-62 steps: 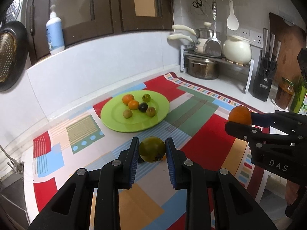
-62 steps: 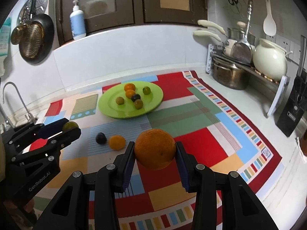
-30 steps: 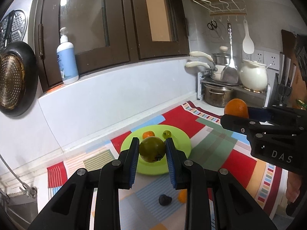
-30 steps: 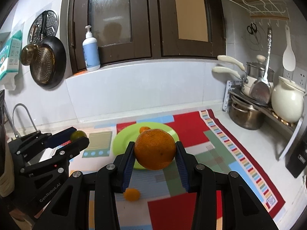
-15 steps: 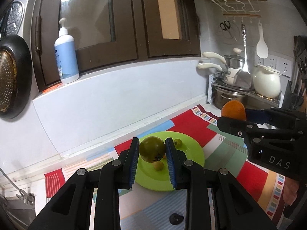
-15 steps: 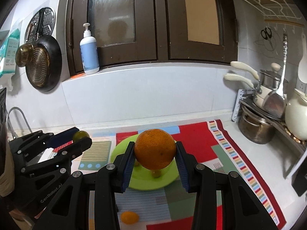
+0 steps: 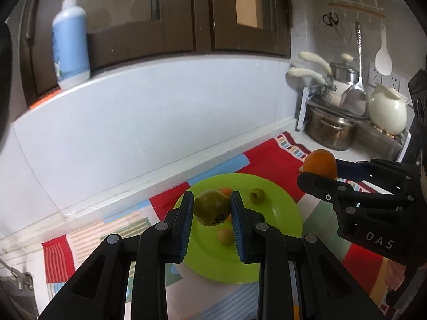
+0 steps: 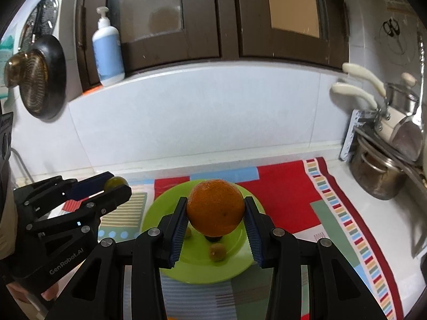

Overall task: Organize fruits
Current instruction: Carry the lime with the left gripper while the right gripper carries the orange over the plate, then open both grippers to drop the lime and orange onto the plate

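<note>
My left gripper (image 7: 211, 210) is shut on a green tomato (image 7: 212, 208) and holds it above the lime green plate (image 7: 283, 213). My right gripper (image 8: 214, 214) is shut on a large orange (image 8: 215, 208) and holds it above the same plate (image 8: 157, 213). On the plate lie several small fruits, among them a small green one (image 7: 257, 196) and a yellowish one (image 7: 225, 236). The right gripper with the orange (image 7: 320, 164) shows at the right of the left wrist view. The left gripper with the tomato (image 8: 115, 182) shows at the left of the right wrist view.
The plate rests on a patterned red, green and blue mat (image 8: 293, 186) on a white counter. A rack with steel pots (image 7: 331, 130) and a white kettle (image 7: 387, 109) stands at the right. A soap bottle (image 8: 108, 50) stands on the ledge; a pan (image 8: 37, 85) hangs at left.
Both grippers have moved forward and down over the plate, each still holding its fruit. The plate now lies right under the fingertips, and the loose fruits on the mat have dropped out of view.
</note>
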Action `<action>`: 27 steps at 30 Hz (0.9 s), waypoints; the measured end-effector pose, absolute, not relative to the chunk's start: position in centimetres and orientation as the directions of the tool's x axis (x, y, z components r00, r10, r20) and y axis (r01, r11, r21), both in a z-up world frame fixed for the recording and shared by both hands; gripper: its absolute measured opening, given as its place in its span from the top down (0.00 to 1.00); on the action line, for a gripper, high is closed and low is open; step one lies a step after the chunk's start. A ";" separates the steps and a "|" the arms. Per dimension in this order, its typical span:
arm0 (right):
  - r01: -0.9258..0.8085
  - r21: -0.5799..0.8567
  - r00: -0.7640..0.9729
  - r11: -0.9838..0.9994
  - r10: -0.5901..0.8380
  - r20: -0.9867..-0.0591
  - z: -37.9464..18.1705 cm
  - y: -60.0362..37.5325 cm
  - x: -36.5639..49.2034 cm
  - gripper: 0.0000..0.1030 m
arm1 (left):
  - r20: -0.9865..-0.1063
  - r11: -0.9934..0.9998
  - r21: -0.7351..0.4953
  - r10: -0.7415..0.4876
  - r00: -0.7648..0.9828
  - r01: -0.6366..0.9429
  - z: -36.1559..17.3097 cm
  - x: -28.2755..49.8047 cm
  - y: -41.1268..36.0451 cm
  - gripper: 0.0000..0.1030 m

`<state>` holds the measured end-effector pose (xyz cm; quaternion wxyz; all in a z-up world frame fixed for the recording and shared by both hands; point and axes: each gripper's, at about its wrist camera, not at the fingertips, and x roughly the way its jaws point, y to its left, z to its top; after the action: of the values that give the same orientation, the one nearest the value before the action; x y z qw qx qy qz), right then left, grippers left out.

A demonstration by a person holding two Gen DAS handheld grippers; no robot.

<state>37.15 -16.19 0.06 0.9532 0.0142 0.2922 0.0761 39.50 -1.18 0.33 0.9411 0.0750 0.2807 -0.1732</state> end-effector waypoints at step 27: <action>-0.140 0.098 0.694 0.985 0.168 -0.700 -8.5 -17.1 44.8 0.59 | -0.710 0.913 0.061 -0.245 0.661 0.404 -7.6 48.0 -2.5 0.72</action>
<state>44.78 -17.06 -8.46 0.9203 0.0186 0.3818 0.0838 48.05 -2.53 -7.59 0.9049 0.1072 0.3709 -0.1794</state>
